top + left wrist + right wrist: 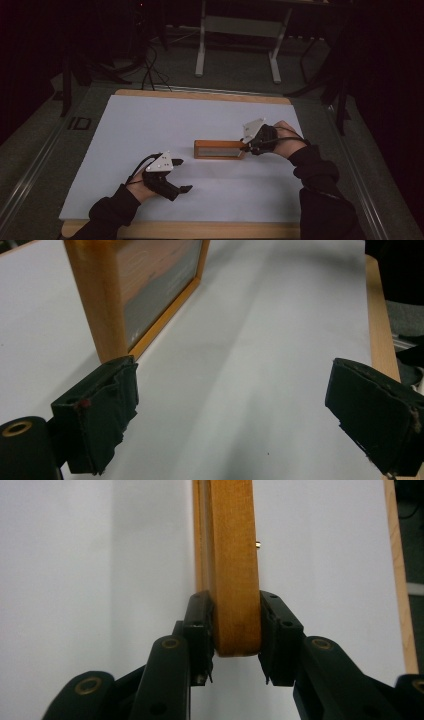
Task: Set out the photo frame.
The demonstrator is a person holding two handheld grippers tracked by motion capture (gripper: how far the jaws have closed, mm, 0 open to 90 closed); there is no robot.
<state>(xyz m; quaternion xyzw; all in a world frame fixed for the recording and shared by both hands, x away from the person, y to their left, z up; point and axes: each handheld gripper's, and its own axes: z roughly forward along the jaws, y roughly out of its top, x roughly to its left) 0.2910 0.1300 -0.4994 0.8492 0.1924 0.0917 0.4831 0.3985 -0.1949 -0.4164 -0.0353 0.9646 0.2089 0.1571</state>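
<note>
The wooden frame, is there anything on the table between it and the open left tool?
Nothing visible. In the high view only bare white table surface lies between the left tool and the wooden frame. The right tool is shut on the frame's end.

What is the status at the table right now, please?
Right tool shut on upright orange wooden picture frame, at its end. Left tool open, short of the frame. White table sheet between them bare.
</note>
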